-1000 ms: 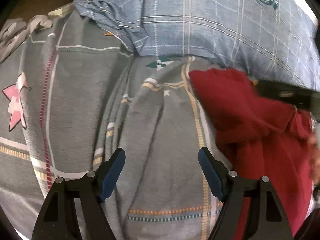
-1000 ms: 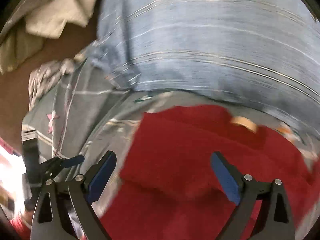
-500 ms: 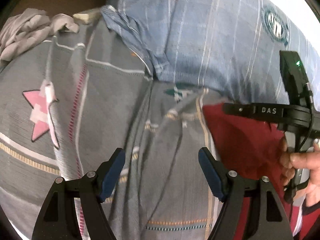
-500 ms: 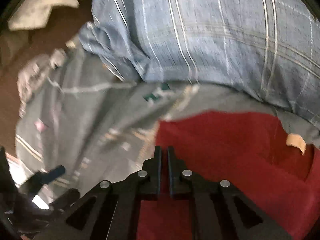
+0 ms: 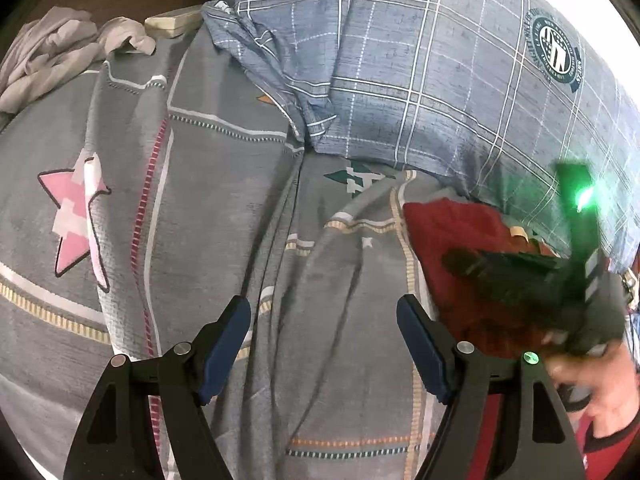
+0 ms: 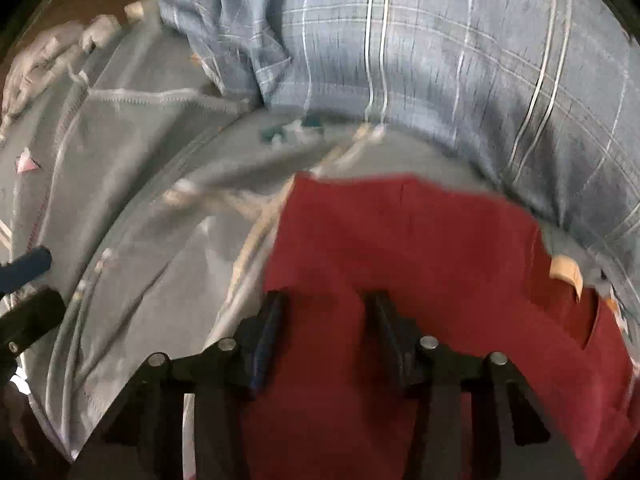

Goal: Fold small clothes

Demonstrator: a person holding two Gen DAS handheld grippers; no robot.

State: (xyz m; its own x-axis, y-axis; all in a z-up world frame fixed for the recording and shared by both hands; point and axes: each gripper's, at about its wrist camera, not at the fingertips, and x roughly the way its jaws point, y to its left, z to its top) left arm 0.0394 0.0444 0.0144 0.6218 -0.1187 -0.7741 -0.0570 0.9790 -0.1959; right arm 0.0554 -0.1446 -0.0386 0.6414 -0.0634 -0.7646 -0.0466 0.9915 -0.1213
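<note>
A dark red cloth garment lies on a bed covered by a grey patterned quilt, just below a blue plaid pillow; its tan label sits at the right edge. Its long axis cannot be told. The right gripper hovers over it, fingers partly spread, gripping nothing. The left gripper stands wide open above the quilt.

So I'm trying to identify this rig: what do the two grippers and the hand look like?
The left gripper has black, angular finger arms with silver pivot screws, dark blue pads and a small green light. The right gripper has the same black build and silver screws; it is blurred. From the left wrist view its body carries a bright green light, and a bare hand meets a red sleeve.
</note>
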